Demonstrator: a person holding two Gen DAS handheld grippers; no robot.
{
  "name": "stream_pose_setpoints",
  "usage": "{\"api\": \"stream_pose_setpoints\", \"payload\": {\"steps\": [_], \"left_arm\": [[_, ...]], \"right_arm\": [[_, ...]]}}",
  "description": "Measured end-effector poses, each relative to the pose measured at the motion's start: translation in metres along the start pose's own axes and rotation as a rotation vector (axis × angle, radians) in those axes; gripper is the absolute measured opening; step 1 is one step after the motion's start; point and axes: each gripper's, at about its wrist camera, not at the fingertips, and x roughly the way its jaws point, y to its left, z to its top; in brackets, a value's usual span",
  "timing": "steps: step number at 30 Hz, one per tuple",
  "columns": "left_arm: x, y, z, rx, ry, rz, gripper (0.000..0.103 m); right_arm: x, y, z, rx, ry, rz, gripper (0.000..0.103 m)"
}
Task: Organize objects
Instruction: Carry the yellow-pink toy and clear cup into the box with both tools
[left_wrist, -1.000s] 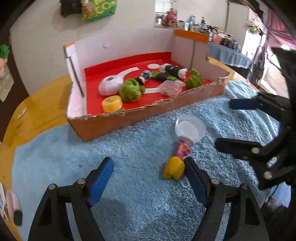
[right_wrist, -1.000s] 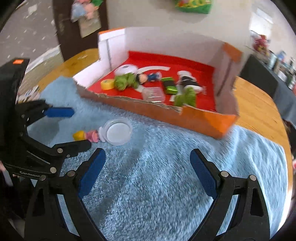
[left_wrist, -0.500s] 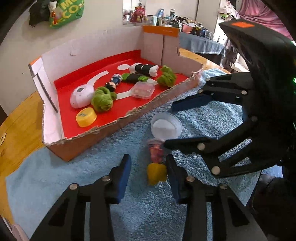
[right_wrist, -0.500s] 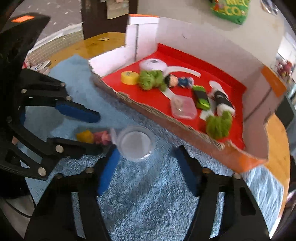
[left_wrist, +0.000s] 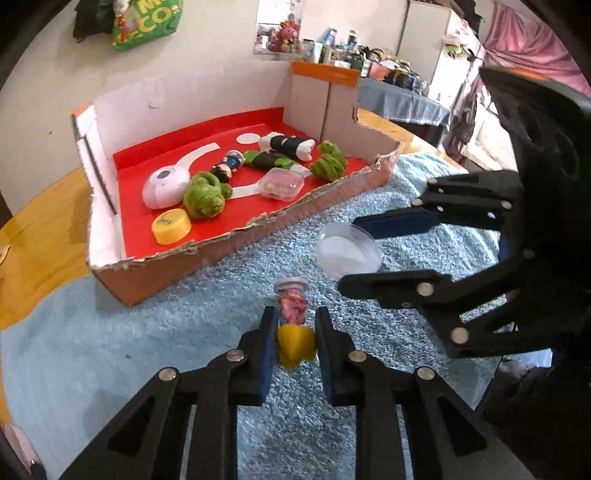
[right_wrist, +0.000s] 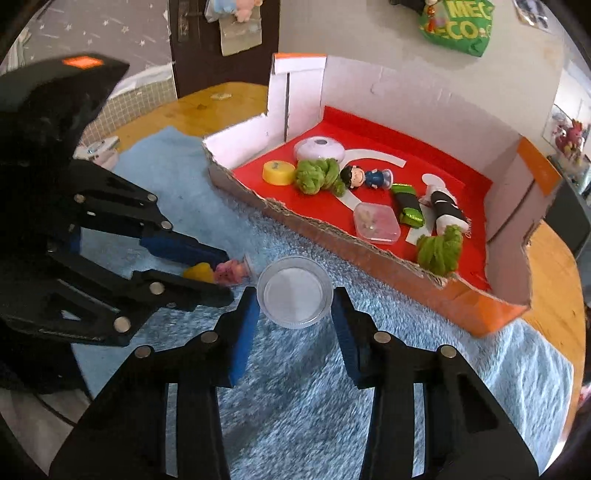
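A small yellow and pink toy figure (left_wrist: 294, 332) lies on the blue towel (left_wrist: 147, 350). My left gripper (left_wrist: 295, 325) is shut on its yellow end; it also shows in the right wrist view (right_wrist: 218, 273). A clear round lid (right_wrist: 294, 292) lies on the towel just right of the figure. My right gripper (right_wrist: 294, 306) has its blue pads on both sides of the lid, touching or nearly so. The lid also shows in the left wrist view (left_wrist: 349, 253), between the right gripper's fingers (left_wrist: 399, 225).
A torn cardboard box with a red floor (left_wrist: 229, 236) stands behind on the towel. It holds a yellow cap (left_wrist: 171, 226), green plush balls (left_wrist: 205, 195), a white round device (left_wrist: 166, 186), a clear case (left_wrist: 282, 183) and small figures. The wooden table (right_wrist: 554, 280) shows around the towel.
Both grippers moved in and narrowed. The left one closed on the yellow end of the figure. The right one came down around the clear lid.
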Motion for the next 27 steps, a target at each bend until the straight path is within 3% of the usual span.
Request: {"api": "stream_pose_setpoints", "payload": {"steps": [10, 22, 27], "left_arm": [[-0.033, -0.002, -0.006, -0.044, -0.091, 0.019, 0.022], [-0.057, -0.008, -0.003, -0.037, -0.144, 0.028, 0.021], [-0.069, -0.007, 0.014, -0.031, -0.180, 0.054, 0.021]], "right_arm": [[-0.035, 0.005, -0.003, 0.051, -0.087, 0.007, 0.039], [-0.043, 0.000, -0.006, 0.081, -0.090, 0.007, 0.039], [-0.051, -0.004, 0.007, 0.078, -0.112, -0.019, 0.039]]}}
